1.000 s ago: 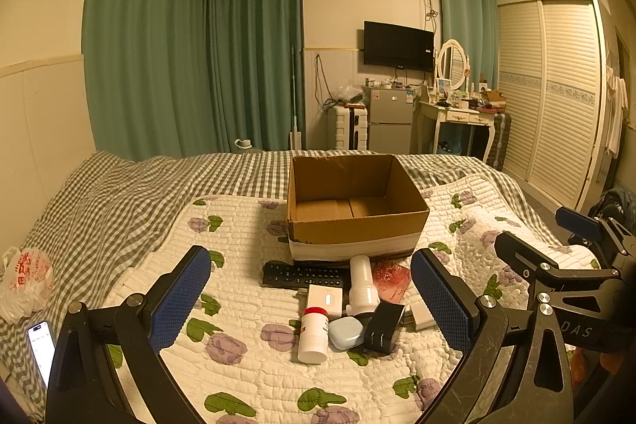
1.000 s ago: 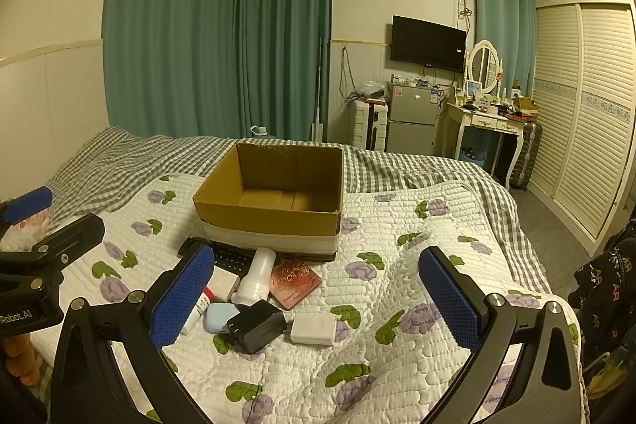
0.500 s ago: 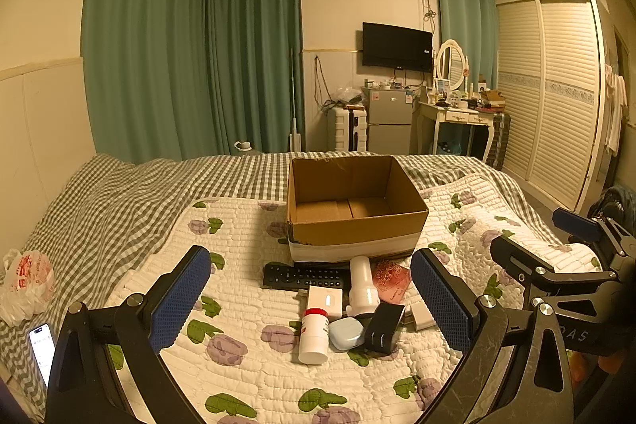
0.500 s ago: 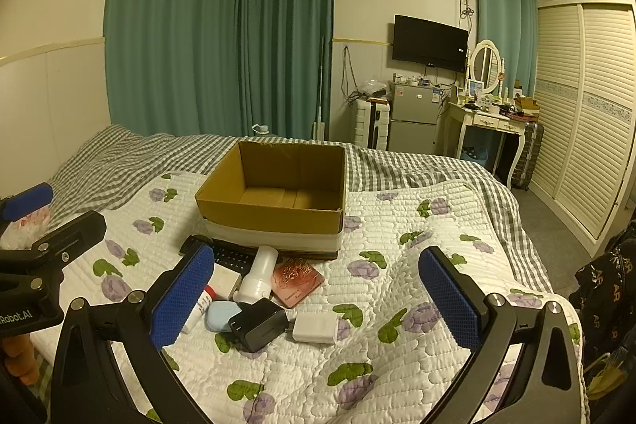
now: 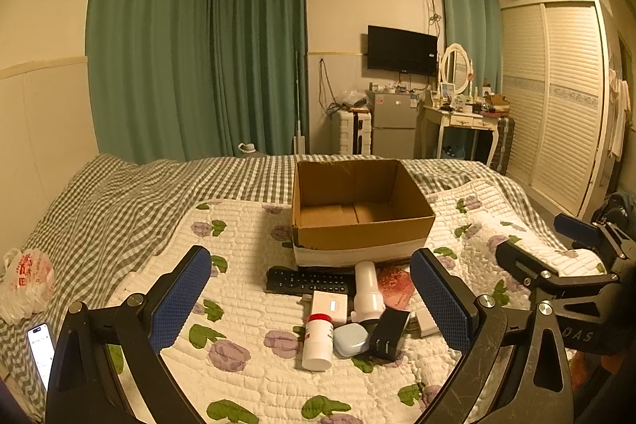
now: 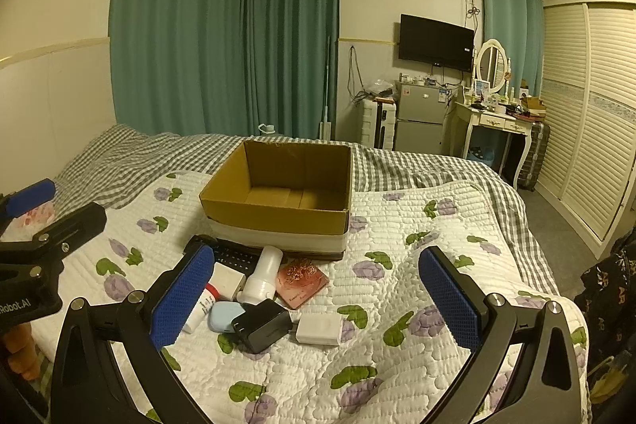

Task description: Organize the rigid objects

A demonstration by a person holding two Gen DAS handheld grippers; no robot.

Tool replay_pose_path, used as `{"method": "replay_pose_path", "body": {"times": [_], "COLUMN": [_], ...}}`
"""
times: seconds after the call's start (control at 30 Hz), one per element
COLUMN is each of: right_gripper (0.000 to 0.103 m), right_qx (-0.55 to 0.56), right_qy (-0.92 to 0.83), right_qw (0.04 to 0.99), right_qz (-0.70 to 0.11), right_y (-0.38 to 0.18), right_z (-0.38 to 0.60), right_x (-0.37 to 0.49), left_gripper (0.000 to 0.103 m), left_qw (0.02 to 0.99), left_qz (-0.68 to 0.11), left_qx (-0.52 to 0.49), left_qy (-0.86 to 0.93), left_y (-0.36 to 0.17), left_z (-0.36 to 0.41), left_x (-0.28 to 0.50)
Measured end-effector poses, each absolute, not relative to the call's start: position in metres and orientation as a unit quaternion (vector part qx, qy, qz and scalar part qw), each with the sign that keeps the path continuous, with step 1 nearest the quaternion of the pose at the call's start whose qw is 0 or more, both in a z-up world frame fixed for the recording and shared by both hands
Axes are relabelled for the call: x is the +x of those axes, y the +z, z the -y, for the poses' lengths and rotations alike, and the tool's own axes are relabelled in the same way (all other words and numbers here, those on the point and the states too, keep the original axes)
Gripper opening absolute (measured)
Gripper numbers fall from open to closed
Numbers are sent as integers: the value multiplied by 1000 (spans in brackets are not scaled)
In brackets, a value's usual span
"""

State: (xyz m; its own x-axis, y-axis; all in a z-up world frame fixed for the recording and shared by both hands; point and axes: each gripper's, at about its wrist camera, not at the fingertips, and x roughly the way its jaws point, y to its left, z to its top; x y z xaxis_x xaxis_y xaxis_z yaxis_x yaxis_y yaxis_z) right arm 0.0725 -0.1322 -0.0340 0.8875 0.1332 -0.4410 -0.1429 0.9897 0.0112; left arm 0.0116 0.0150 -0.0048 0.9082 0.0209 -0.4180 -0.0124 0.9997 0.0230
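The left claw (image 5: 310, 301) and the right claw (image 6: 316, 301) both hang above the bed (image 6: 417, 225) with their blue pads spread wide, released and grasping nothing. An open cardboard box (image 5: 357, 213) stands on the flowered quilt (image 5: 246, 249). Just in front of the box lies a small heap of things: a black remote control (image 5: 308, 281), a white bottle (image 5: 367, 291) on its side, a red-capped pill bottle (image 5: 318, 338), a light blue case (image 5: 349, 339), a black charger (image 6: 262, 324), a white charger (image 6: 320, 330) and a reddish card (image 6: 303, 277). A phone (image 5: 39, 352) lies at the left edge of the bed.
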Motion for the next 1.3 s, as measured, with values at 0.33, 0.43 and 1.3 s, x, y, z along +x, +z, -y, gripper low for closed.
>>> {"method": "replay_pose_path", "body": {"times": [0.33,0.43,1.3], "right_gripper": [103,102,68], "right_qx": [-34,-43,-65], "right_qy": [69,66,70], "right_qw": [942,928,857], "right_qz": [-327,-365,-506], "right_y": [-92,-116,-204], "right_z": [131,130,121], "right_x": [133,149,206], "left_gripper": [99,98,37], "left_qw": [945,929,888], "left_qz": [-327,-368,-458], "left_qx": [16,40,26], "left_qy": [26,32,-22], "left_y": [-84,-115,-163], "left_z": [-21,-17,-10], "left_x": [76,90,112]}}
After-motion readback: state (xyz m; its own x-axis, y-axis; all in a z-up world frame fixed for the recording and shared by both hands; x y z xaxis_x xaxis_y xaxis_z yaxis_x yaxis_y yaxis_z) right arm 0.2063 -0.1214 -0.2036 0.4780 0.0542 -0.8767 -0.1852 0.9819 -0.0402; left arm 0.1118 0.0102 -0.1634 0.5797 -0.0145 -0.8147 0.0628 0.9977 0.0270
